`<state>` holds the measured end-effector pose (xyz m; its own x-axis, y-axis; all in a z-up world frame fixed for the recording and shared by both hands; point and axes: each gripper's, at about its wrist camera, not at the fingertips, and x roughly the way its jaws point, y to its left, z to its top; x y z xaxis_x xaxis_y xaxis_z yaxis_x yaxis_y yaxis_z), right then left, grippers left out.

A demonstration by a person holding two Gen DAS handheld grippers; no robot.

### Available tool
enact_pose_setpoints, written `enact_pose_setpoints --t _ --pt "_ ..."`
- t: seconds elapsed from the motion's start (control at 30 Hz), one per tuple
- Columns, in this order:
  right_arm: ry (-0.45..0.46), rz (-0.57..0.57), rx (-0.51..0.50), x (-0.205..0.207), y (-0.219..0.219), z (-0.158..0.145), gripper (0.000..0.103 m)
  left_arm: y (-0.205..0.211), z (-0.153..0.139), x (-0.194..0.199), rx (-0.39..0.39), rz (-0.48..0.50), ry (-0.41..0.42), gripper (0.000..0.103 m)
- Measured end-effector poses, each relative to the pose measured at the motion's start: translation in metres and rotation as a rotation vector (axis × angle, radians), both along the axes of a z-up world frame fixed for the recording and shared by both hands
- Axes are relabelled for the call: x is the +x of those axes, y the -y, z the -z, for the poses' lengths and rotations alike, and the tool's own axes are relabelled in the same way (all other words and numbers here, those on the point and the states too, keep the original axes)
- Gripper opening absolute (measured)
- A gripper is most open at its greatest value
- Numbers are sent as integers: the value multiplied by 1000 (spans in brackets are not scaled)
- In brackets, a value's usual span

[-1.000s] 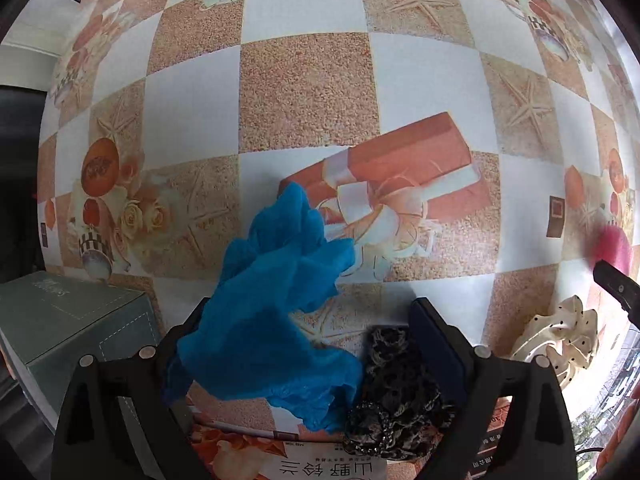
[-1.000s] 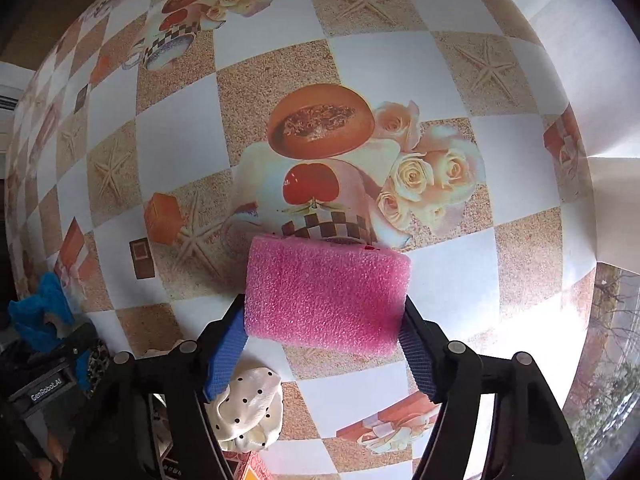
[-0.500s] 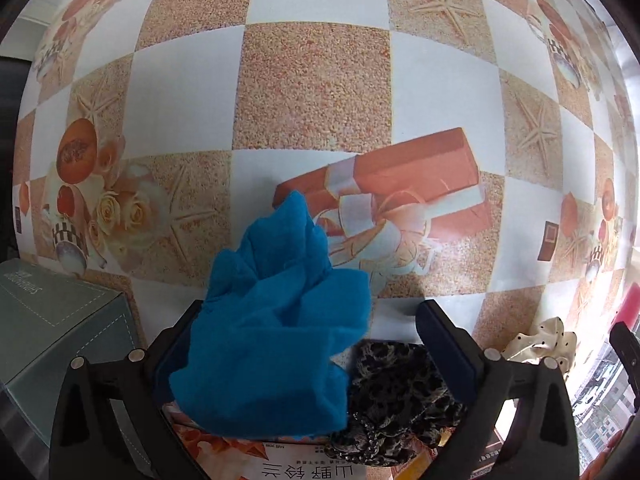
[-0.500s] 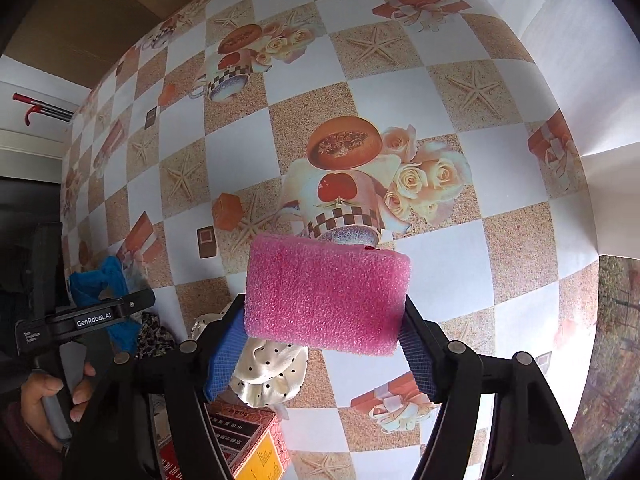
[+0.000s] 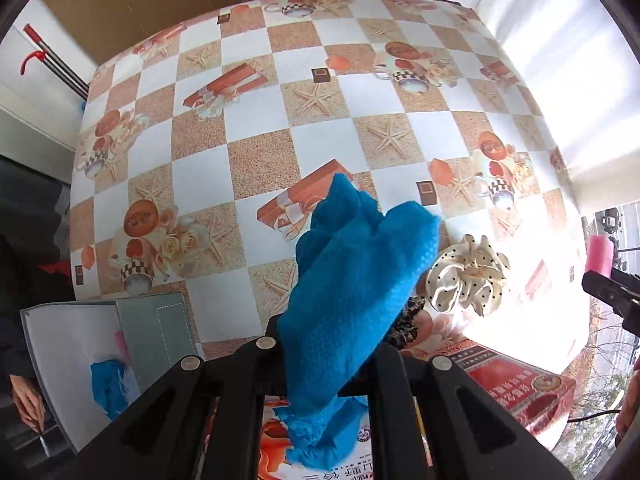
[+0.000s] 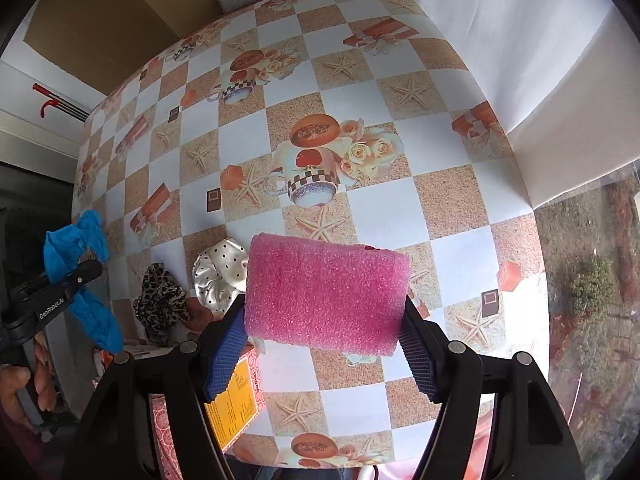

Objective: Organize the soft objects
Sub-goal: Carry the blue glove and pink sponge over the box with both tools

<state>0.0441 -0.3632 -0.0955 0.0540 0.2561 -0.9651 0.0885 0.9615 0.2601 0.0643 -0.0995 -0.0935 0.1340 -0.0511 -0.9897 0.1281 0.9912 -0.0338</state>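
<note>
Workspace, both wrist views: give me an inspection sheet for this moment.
Surface: table under a checkered printed cloth.
Job's things: blue cloth in the left tool; pink foam in the right tool; dotted scrunchie and leopard scrunchie lying on the table.
Clutter: red carton at the near edge; open grey box with blue and pink items inside.
Grippers: both shut on their loads, held above the table.
Cables: nothing seen.
Surroundings: cardboard behind the table; white curtain on the right.
</note>
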Motion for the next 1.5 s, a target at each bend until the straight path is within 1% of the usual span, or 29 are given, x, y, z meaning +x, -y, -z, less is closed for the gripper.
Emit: enact_pose_setpoints --t 0.07,0.17,0.2,0.3,0.33,0.43,0.53,0.6,0.77,0.93,1.0,1.17,1.33,1.5 --pt "-9 -2 -10 -18 -1 -3 72 4 -17 -18 -3 36 35 11" --pt "-33 -4 -18 -47 -4 -8 72 4 -36 -46 -11 81 55 11" --pt "-43 -3 -18 -57 -6 -10 72 3 -42 -63 -12 93 60 11" --pt "-79 -11 -9 -89 -16 -14 72 -2 -42 -87 -24 133 49 11" --pt "-87 -15 -7 -100 -21 -16 72 -4 -45 -101 -23 147 45 11" --pt "-119 -48 11 -126 -38 -20 72 -11 -49 -128 -23 172 40 11" --pt "-139 -97 62 -143 -62 -25 72 -22 -53 -147 -26 171 48 11" --pt "-131 -153 75 -148 -81 -33 72 -31 -56 -156 -25 160 60 11" --pt "-45 -334 73 -140 -137 -66 72 -64 -66 -166 -25 86 99 11" --pt "76 -522 57 -117 -203 -102 72 -105 -72 -174 -14 -37 124 11" --pt "108 -568 70 -104 -228 -112 72 -123 -74 -179 -8 -96 132 11" --pt "165 -644 112 -78 -294 -132 72 -161 -77 -194 8 -244 144 11" --pt "184 -735 133 -72 -350 -141 72 -186 -71 -209 20 -356 121 11" --pt "149 -769 152 -78 -379 -134 72 -201 -63 -222 24 -438 94 11"
